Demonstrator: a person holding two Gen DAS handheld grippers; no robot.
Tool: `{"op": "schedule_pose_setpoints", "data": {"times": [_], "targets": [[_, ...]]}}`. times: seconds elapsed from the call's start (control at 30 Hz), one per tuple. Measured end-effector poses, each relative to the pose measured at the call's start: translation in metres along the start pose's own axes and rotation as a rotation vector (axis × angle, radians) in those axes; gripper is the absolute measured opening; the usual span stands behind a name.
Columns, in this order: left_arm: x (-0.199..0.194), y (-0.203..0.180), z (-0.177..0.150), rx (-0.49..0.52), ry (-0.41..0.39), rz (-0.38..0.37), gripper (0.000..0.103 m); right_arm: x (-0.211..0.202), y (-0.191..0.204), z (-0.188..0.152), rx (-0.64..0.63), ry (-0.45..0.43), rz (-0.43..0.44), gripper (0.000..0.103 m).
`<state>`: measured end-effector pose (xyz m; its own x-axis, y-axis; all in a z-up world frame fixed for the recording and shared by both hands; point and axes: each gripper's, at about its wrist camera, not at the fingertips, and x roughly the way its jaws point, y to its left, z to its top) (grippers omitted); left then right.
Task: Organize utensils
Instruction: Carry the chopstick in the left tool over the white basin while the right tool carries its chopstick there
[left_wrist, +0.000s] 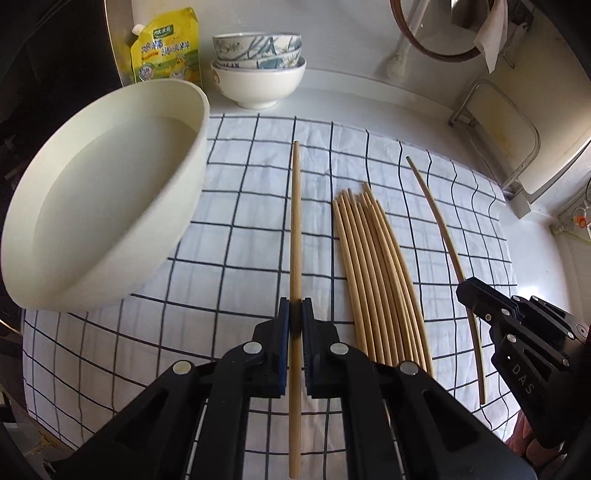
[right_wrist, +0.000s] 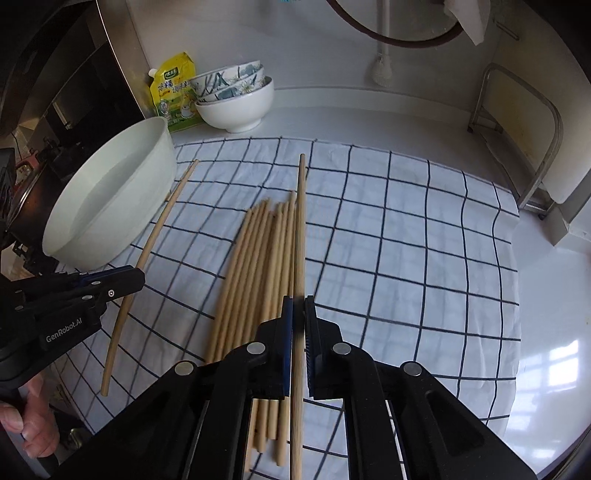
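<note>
While my left tool (left_wrist: 295, 321) clenches one chopstick (left_wrist: 295, 229) near its middle, my right tool (right_wrist: 298, 325) grips another chopstick (right_wrist: 300, 229) the same way, each stick running straight ahead between the pads. Both sticks are thin, round, pale wood with blunt ends.

Between them a bundle of chopsticks (left_wrist: 376, 280) lies on the checked cloth (left_wrist: 251, 206), side by side and roughly parallel, their far tips uneven. My right stick sits just beside the bundle's right edge; my left one is well apart from it, near the basin (left_wrist: 107, 206).

That basin is wide, round and cream, with smooth sloping walls. It holds clear water, and its base rests on the cloth's left edge.

Behind it, on the white table (right_wrist: 369, 114), stand stacked bowls (left_wrist: 258, 70): a plain white one at the bottom with two blue-patterned ones nested inside. What they hold is hidden. A yellow spouted pouch (left_wrist: 166, 48) stands upright next to them against the wall.

White with thin dark grid lines, the cloth is slightly wrinkled. A metal-framed rack (right_wrist: 524, 136) stands at the table's far right.
</note>
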<state>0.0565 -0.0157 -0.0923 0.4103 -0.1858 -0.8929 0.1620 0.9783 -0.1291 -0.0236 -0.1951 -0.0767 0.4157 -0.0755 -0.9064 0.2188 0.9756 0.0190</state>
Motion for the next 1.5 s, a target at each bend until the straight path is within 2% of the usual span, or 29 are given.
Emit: {"op": "schedule_pose_setpoints", "data": {"times": [0.3, 0.6, 0.7, 0.9, 1.17, 1.5], "targets": [[-0.070, 0.063, 0.041, -0.034, -0.120, 0.035, 0.007, -0.028, 0.073, 0.068, -0.077, -0.074, 0.094, 0.006], [-0.096, 0.147, 0.088, -0.046, -0.202, 0.122, 0.007, -0.003, 0.168, 0.127, -0.161, -0.118, 0.180, 0.006], [-0.086, 0.174, 0.099, -0.059, -0.204, 0.138, 0.007, 0.017, 0.194, 0.141, -0.173, -0.099, 0.194, 0.006], [-0.038, 0.212, 0.107, -0.078, -0.127, 0.119, 0.007, 0.069, 0.225, 0.149, -0.149, -0.018, 0.195, 0.006], [0.013, 0.234, 0.107, -0.075, -0.045, 0.104, 0.007, 0.122, 0.232, 0.141, -0.103, 0.089, 0.158, 0.006], [0.036, 0.248, 0.102, -0.075, 0.008, 0.099, 0.008, 0.140, 0.232, 0.135, -0.087, 0.121, 0.118, 0.006]]}}
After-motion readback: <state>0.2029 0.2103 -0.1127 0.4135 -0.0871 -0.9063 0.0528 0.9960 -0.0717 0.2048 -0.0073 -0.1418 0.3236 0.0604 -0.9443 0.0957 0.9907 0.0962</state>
